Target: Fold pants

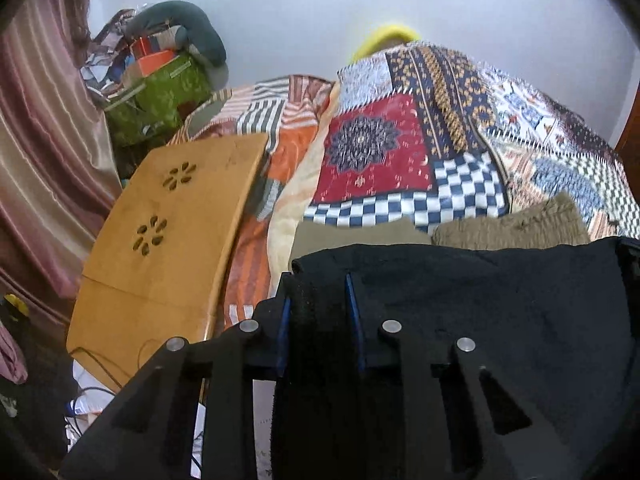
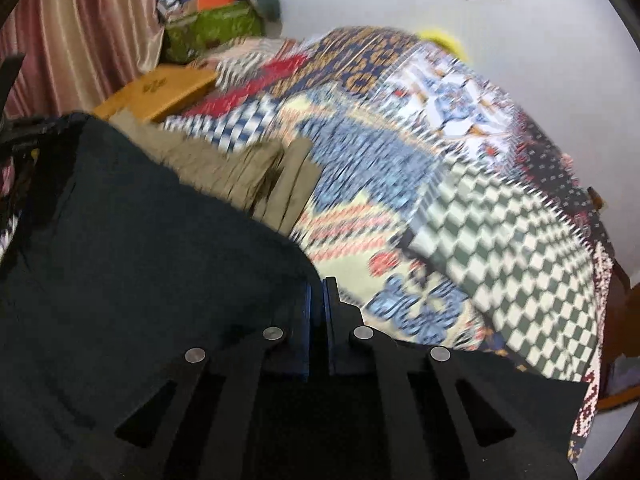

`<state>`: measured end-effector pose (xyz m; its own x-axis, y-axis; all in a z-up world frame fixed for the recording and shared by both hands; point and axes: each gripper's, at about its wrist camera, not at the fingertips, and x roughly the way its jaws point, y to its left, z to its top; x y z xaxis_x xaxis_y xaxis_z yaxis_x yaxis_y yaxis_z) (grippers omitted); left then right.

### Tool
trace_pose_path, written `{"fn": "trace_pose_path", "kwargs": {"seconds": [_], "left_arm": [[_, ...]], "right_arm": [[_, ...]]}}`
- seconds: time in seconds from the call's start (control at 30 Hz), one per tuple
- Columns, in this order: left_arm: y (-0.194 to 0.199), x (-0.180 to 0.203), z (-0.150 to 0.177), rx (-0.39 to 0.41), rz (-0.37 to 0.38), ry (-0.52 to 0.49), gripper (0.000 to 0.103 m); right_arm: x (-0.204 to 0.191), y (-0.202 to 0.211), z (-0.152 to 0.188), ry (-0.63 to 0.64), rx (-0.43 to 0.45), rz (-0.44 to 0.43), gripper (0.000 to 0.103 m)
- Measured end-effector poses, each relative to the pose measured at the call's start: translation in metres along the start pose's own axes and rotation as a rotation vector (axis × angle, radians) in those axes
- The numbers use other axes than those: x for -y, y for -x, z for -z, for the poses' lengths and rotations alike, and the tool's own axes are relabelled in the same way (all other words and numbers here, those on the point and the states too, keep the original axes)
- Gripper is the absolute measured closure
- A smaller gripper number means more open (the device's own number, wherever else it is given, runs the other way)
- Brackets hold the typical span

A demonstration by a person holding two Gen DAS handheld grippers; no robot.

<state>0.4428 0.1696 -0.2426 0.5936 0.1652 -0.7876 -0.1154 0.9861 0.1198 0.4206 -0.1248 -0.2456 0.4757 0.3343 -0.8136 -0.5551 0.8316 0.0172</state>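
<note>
You hold black pants [image 1: 500, 300], a soft, matte, slightly fuzzy cloth, stretched between your two grippers above the bed. Your left gripper [image 1: 318, 300] pinches a thick rolled edge of that cloth between its blue-padded fingers [image 1: 352, 300], the bunch filling the narrow gap. Your right gripper [image 2: 318, 300] has its fingers pressed close together at the far corner of the pants; the view there is blurred, so the cloth seems caught between the pads, though only a dark sliver shows in the slit. From the left camera, the pants hang as a wide dark sheet across the lower frame, the top edge roughly straight. Just beyond that edge lie olive garments [image 1: 516, 224], one smooth and flat, one ribbed and crumpled, stacked on the quilt [image 1: 400, 148]. The quilt is a patchwork of red medallion, blue checks and gold bands, rumpled over a mound. Left of it rests a wooden board [image 1: 172, 232], curved at its edge, with two flower-shaped cutouts, tilted against the striped orange bedding. Behind it sits a green bag [image 1: 160, 100] heaped with boxes and a grey cushion, and a shiny pink curtain [image 1: 40, 140] hangs in folds along the left side.
</note>
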Motion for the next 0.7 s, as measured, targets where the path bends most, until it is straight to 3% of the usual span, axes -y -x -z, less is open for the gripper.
{"fn": "trace_pose_path", "kwargs": {"seconds": [0.23,0.7], "left_arm": [[0.011,-0.002,-0.02,0.037,0.05,0.057,0.079],[0.109,-0.018,0.021,0.116,0.129,0.076,0.079]], "right_arm": [[0.015,0.027,-0.022,-0.053,0.087,0.025,0.099],[-0.011,0.107,0.015,-0.058,0.168,-0.026,0.099]]}}
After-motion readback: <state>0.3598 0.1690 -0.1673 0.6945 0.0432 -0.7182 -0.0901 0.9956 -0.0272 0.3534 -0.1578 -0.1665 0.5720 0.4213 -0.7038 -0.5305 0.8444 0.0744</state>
